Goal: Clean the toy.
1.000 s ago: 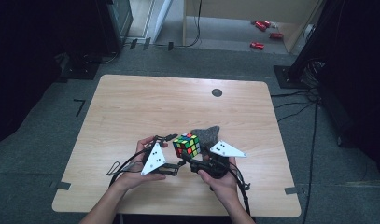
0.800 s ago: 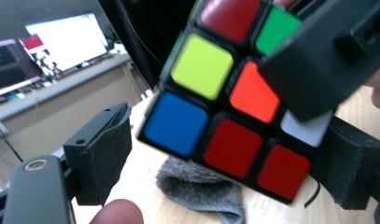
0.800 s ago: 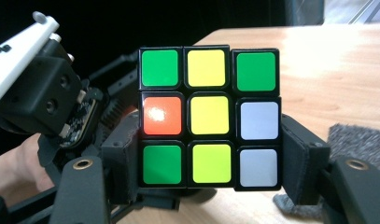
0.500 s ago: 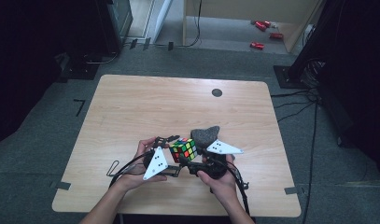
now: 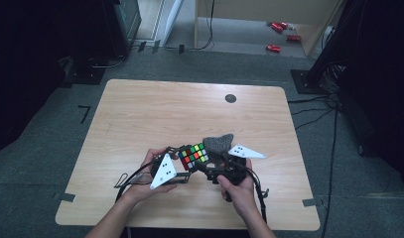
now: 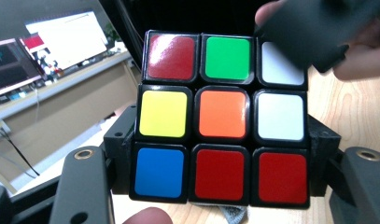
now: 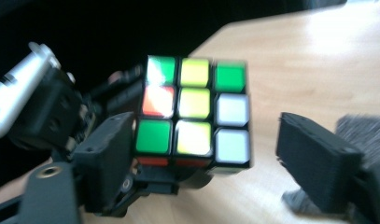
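Puzzle cube, 3x3, multicoloured: held above the near centre of the wooden table, between both claws. Left claw: jaws just closed, now clamped on the cube's lower layer at both sides, as seen in the left gripper view (cube); face shown there is red/green/white top row, yellow/orange/white middle, blue/red/red bottom. Right claw: jaws just opened, set apart; in the right gripper view the cube is seen between them, w/ a clear gap to the jaw on the picture's right; contact at the other jaw can't be told. Grey cloth: lying on the table just behind the cube.
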